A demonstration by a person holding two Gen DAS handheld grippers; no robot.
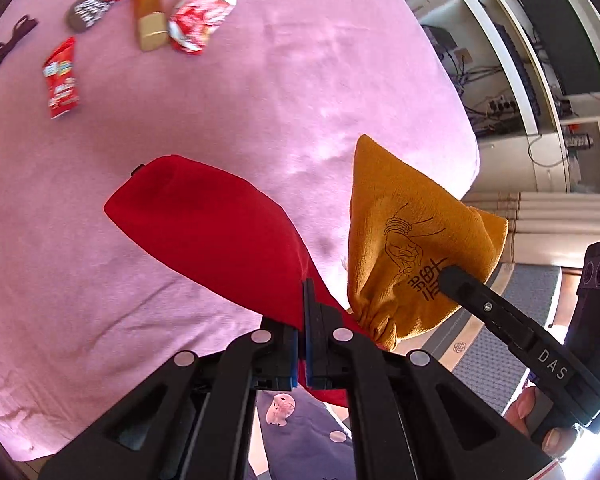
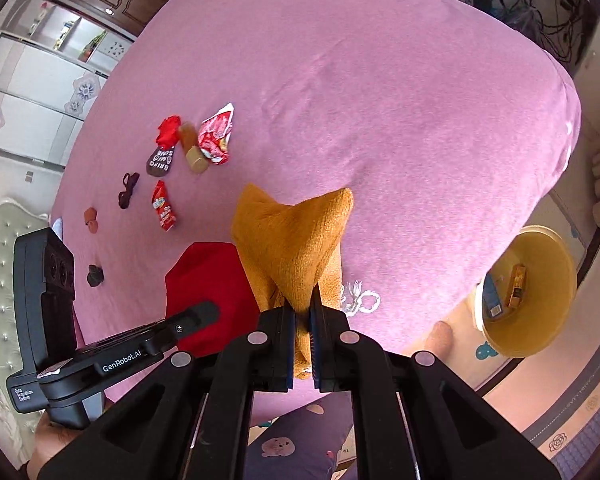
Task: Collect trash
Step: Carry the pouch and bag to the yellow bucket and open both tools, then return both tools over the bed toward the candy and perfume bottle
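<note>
My left gripper (image 1: 303,312) is shut on the neck of a red cloth bag (image 1: 212,232), which hangs over the pink bed (image 1: 300,80). My right gripper (image 2: 303,308) is shut on a mustard drawstring pouch (image 2: 292,248), right beside the red bag (image 2: 208,288). In the left wrist view the pouch (image 1: 412,248) shows a line drawing. Litter lies farther off on the bed: a red snack wrapper (image 1: 62,80), a torn red-and-white wrapper (image 1: 196,22) and an amber bottle (image 1: 150,16). A yellow bin (image 2: 532,292) stands on the floor at the bed's right edge with packaging inside.
A grey sock (image 2: 160,160) with a red cloth, a dark hair tie (image 2: 128,190) and two small dark lumps (image 2: 95,275) also lie on the bed (image 2: 380,80). A padded headboard (image 2: 0,264) is at the left. Shelves and cables (image 1: 500,100) stand beyond the bed.
</note>
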